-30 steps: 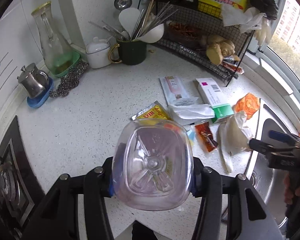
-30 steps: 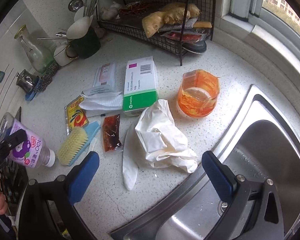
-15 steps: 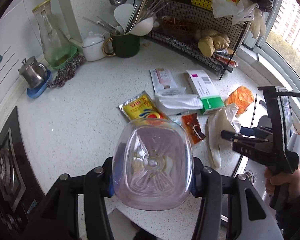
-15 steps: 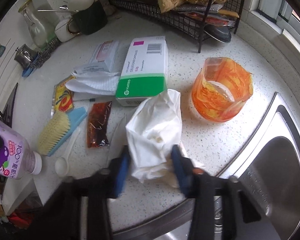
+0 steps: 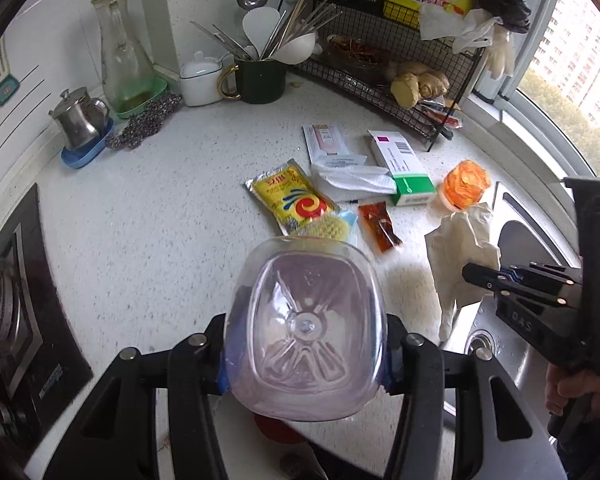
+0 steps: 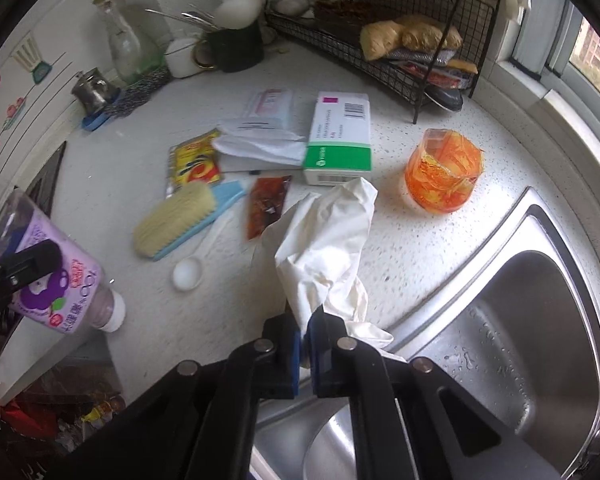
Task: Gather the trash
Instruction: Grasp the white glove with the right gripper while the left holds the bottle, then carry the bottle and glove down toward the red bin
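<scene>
Where blue fingers (image 6: 306, 354) meet, white glove (image 6: 324, 248) between.

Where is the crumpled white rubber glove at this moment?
The crumpled white rubber glove hangs from the shut right gripper, lifted above the speckled counter beside the steel sink.

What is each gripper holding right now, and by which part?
Left gripper: the bottle, clamped across its body near the base. Right gripper: the white glove, pinched at its lower bunched end.
</scene>
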Demonstrator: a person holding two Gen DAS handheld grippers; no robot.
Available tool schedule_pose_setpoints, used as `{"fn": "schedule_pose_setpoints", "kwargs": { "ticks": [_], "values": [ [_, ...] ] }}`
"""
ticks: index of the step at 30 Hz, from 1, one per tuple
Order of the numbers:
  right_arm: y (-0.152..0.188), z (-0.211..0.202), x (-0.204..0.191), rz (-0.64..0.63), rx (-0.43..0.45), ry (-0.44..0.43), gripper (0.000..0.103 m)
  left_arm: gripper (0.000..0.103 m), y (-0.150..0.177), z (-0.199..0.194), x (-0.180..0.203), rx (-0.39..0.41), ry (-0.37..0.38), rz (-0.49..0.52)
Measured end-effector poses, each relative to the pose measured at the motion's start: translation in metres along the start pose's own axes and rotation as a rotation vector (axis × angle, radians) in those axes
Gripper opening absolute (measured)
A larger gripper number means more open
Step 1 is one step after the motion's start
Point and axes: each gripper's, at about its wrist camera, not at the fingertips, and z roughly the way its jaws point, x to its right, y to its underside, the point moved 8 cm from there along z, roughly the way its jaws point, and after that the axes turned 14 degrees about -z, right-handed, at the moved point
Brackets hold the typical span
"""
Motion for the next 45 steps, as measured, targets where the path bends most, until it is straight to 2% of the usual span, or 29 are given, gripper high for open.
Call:
{"fn": "schedule_pose_setpoints", "kwargs": {
  "ticks": [12, 17, 22, 31, 41, 45],
  "values": [
    [0.036, -0.072, -0.082, -0.073, 0.086, 0.040, 0.003, 0.050, 0.051, -0.062, -0.038, 0.062, 0.042, -0.001],
    [0.058, -0.089, -0.118, -0.094, 0.105, 0.034, 0.003, 0.050, 0.087, -0.085, -0.058, 0.070, 0.048, -0.001],
    [0.083, -0.099, -0.155, -0.113, 0.107, 0.022, 0.003, 0.050, 0.128, -0.094, -0.081, 0.043, 0.037, -0.022],
    [0.117, -0.094, -0.205, -0.142, 0.073, 0.028, 0.003, 0.050, 0.188, -0.094, -0.117, -0.021, 0.016, -0.061],
    [0.152, -0.049, -0.240, -0.163, -0.036, 0.002, 0.003, 0.050, 0.241, -0.060, -0.152, -0.116, -0.003, -0.117],
    [0.170, -0.020, -0.248, -0.168, -0.092, -0.019, 0.003, 0.050, 0.260, -0.032, -0.166, -0.160, -0.016, -0.128]
  ]
}}
